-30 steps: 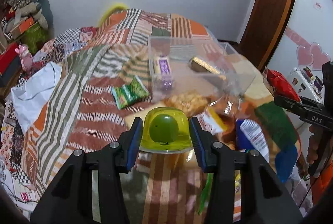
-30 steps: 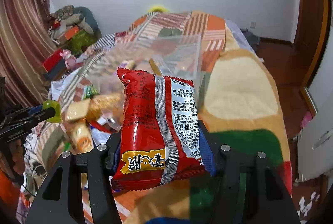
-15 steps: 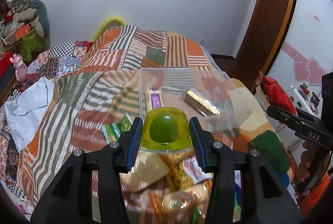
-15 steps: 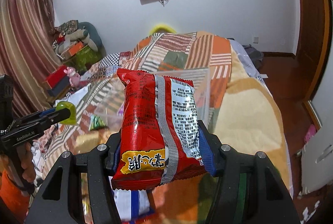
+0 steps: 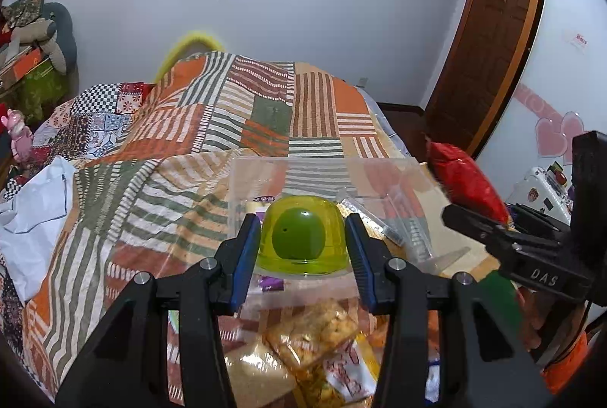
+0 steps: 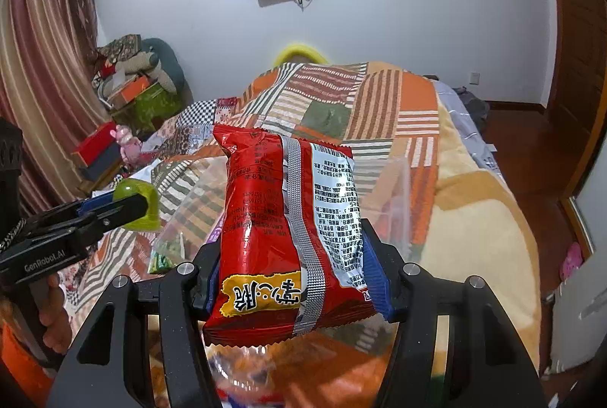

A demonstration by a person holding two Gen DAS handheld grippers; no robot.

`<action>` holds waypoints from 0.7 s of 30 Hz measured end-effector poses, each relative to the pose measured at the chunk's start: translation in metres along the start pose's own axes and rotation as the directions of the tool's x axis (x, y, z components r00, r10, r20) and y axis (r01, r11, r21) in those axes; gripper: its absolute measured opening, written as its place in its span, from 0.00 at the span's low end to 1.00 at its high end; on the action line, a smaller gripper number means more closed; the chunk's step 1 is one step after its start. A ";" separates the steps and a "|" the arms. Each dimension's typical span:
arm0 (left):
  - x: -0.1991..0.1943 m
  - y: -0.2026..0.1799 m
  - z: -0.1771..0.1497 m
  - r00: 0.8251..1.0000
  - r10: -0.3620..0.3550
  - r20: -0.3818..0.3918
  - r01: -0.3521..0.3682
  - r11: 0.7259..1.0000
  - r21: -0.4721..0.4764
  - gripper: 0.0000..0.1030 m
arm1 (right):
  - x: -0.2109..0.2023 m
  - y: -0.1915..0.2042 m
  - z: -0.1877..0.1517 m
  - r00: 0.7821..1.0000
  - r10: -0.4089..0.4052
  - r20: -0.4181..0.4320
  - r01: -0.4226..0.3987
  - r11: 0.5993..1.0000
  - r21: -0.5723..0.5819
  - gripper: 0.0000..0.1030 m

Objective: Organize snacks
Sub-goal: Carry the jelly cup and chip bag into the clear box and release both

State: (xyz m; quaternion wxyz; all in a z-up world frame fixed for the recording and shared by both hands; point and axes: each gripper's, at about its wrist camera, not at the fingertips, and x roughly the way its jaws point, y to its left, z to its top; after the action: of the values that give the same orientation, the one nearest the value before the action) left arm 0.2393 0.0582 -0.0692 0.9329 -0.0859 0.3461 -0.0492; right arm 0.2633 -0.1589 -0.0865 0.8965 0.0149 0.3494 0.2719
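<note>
In the right wrist view, "GenRobot.AI" reads on the left gripper (image 6: 142,205) at mid-left, its jaws pinching a green jelly cup (image 5: 302,236), dome forward, above the clear bin (image 5: 398,180). At centre, the right gripper (image 6: 290,279) clamps a red snack bag (image 6: 280,229) with Chinese print, long axis upright.

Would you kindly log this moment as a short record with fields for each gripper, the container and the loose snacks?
left gripper: shut on green jelly cup
right gripper: shut on red snack bag
clear bin: on the quilt, some wrapped snacks inside
loose snacks: piled in front of the bin
</note>
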 end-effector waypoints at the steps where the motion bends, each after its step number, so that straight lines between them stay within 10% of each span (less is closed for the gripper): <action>1: 0.005 0.000 0.001 1.000 -0.001 -0.006 0.001 1.000 0.000 0.44 | 0.005 0.001 0.001 1.000 0.001 -0.009 -0.001 1.000 -0.006 0.55; 21: 0.079 0.012 -0.013 0.983 0.001 -0.182 -0.005 1.000 -0.020 0.45 | 0.073 0.011 -0.007 0.981 -0.014 -0.193 -0.003 0.996 -0.087 0.55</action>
State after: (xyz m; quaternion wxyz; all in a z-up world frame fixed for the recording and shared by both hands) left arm 0.2904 0.0560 -0.1313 0.8966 -0.0898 0.4306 -0.0518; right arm 0.2985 -0.1143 -0.1345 0.8588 -0.0519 0.4228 0.2844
